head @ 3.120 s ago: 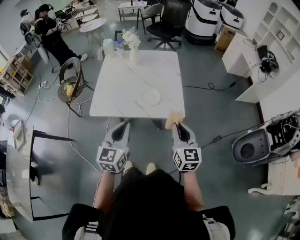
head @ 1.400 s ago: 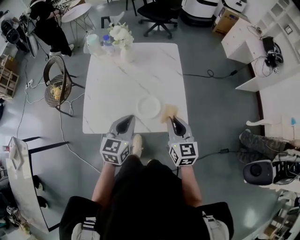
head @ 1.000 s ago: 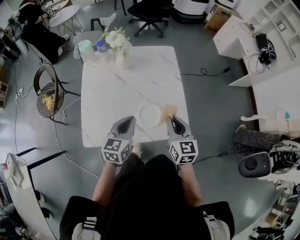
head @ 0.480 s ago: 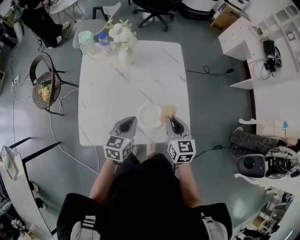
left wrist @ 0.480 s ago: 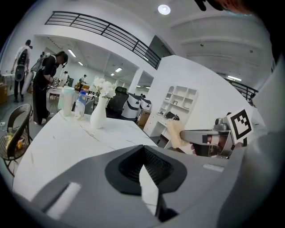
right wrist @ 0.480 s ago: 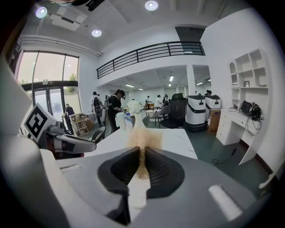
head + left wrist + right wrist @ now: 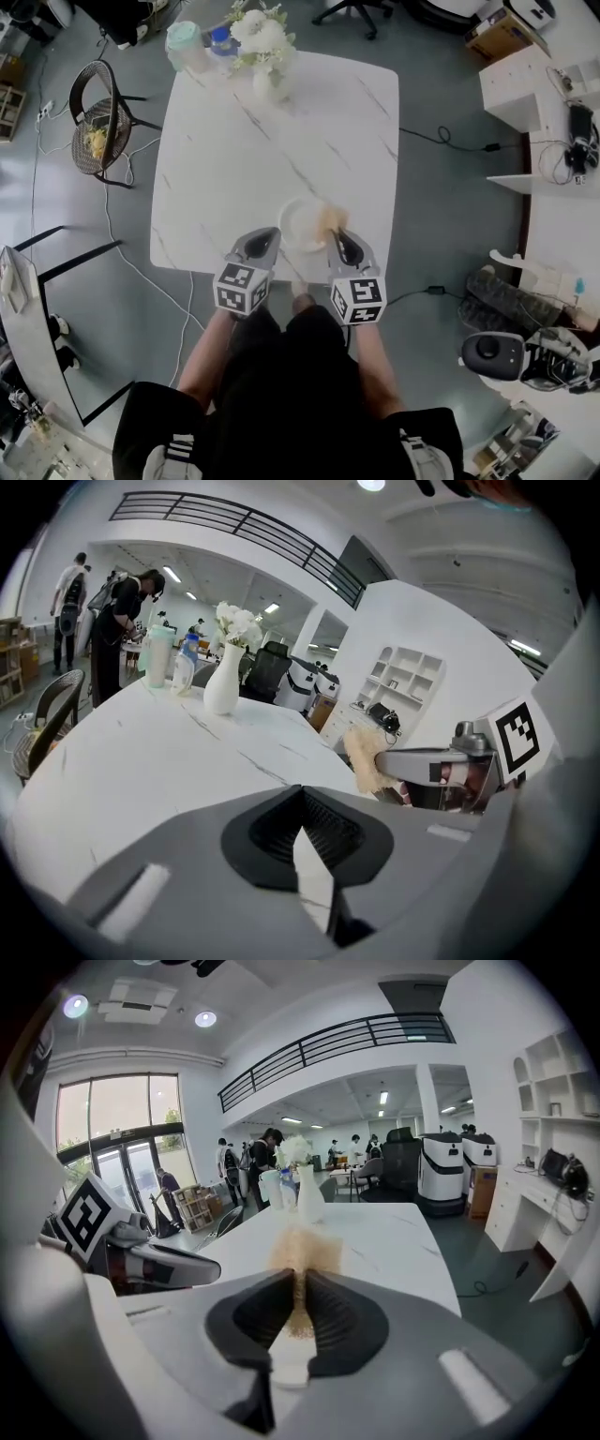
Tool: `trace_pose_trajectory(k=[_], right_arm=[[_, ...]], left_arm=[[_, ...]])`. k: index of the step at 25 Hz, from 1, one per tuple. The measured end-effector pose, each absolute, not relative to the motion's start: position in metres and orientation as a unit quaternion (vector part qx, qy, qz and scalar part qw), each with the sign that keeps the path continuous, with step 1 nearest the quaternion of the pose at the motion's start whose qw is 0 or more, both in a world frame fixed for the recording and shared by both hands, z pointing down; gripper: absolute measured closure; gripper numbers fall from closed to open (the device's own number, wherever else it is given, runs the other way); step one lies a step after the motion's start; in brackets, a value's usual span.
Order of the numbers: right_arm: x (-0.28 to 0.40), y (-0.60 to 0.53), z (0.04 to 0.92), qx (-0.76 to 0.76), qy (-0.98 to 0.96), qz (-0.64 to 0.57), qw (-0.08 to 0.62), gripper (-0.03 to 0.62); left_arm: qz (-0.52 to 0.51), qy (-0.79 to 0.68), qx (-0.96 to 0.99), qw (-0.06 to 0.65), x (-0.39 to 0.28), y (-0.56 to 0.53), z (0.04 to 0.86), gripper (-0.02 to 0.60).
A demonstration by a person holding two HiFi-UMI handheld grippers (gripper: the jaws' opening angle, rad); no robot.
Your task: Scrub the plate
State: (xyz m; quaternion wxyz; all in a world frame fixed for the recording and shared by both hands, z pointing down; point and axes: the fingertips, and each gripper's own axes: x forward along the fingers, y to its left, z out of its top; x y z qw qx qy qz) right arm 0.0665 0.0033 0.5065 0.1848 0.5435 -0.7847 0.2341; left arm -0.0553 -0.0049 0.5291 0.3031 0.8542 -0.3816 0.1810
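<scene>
A white plate (image 7: 298,223) lies near the front edge of the white marble table (image 7: 234,159). My right gripper (image 7: 335,234) is shut on a tan sponge (image 7: 330,218), which sits at the plate's right rim. In the right gripper view the sponge (image 7: 300,1249) sticks out from between the jaws of my right gripper (image 7: 300,1281). My left gripper (image 7: 271,233) hovers just left of the plate, shut and with nothing in it. In the left gripper view its jaws (image 7: 302,794) meet, and the sponge (image 7: 365,757) shows to the right.
A white vase of flowers (image 7: 268,56), a pale green cup (image 7: 186,44) and a bottle (image 7: 222,39) stand at the table's far end. A wicker chair (image 7: 98,131) is to the left. Office furniture and cables lie on the right floor.
The person has stepped up to the table. Both grippers now reach over its near edge, and the sponge has come to the plate's right rim. The grips are unchanged.
</scene>
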Motion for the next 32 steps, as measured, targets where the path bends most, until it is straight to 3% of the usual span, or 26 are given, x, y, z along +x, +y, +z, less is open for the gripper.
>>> trace_pose_trajectory(k=[11, 12, 14, 26, 32], right_arm=[[0.061, -0.006, 0.561, 0.506, -0.794, 0.263, 0.210, 0.553], [0.061, -0.007, 0.563, 0.504, -0.794, 0.264, 0.212, 0.553], [0.061, -0.007, 0.566, 0.501, -0.795, 0.266, 0.214, 0.553], [0.068, -0.022, 0.577, 0.494, -0.795, 0.278, 0.215, 0.553], [0.066, -0.027, 0.583, 0.487, -0.798, 0.281, 0.215, 0.553]], left_arm=[[0.211, -0.413, 0.808, 0.362, -0.063, -0.010, 0.596, 0.572], [0.214, -0.410, 0.804, 0.374, -0.061, -0.009, 0.602, 0.556], [0.214, -0.397, 0.796, 0.404, -0.055, -0.008, 0.612, 0.386], [0.274, -0.397, 0.755, 0.444, -0.044, -0.010, 0.650, 0.390], [0.280, -0.411, 0.746, 0.444, -0.047, -0.011, 0.658, 0.459]])
